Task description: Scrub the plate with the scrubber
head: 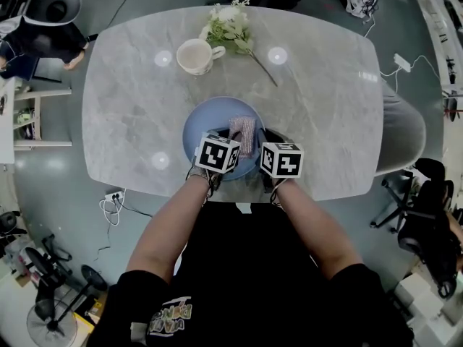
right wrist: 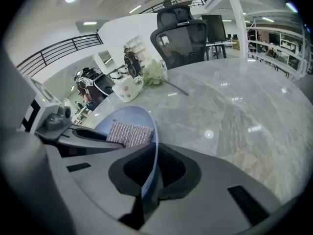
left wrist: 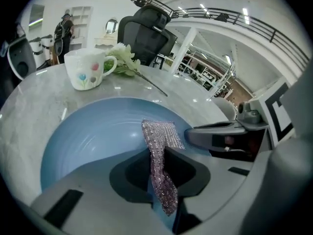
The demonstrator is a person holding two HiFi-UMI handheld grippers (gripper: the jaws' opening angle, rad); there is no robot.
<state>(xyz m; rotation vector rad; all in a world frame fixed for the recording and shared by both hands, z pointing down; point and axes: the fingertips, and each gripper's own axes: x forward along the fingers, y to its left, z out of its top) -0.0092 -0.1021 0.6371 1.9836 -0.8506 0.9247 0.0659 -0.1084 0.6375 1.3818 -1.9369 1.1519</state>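
The left tool (left wrist: 157,168) is clenching a glittery, pinkish-silver mesh scrubber (left wrist: 161,133), its two jaws pressing on the cloth's near end while the rest is reaching forward over the inside of the round, pale blue plate (left wrist: 93,136). The free end of the scrubber is lying across the right part of the plate's hollow; whether it is pressing on the blue surface cannot be told. The right tool (right wrist: 151,175) is grasping the plate itself, its jaws nearly together and pinching the thin blue rim, which is running up between the dark pads. The plate is sitting at the near edge of the grey marble-patterned table (head: 325,107), right in front of the person, whose two bare forearms are reaching in from below in the head view, the left tool at the plate's near-left side and the right tool just beside it at the near-right. The two tools are standing close together, each one showing in the other's view. Farther back on the table, well apart from the plate, a white mug with small coloured spots (head: 195,55) is standing upright, and a sprig of white flowers with a long stem (head: 230,26) is lying just beside it. A black high-backed office chair (right wrist: 181,33) is standing beyond the table's far edge.
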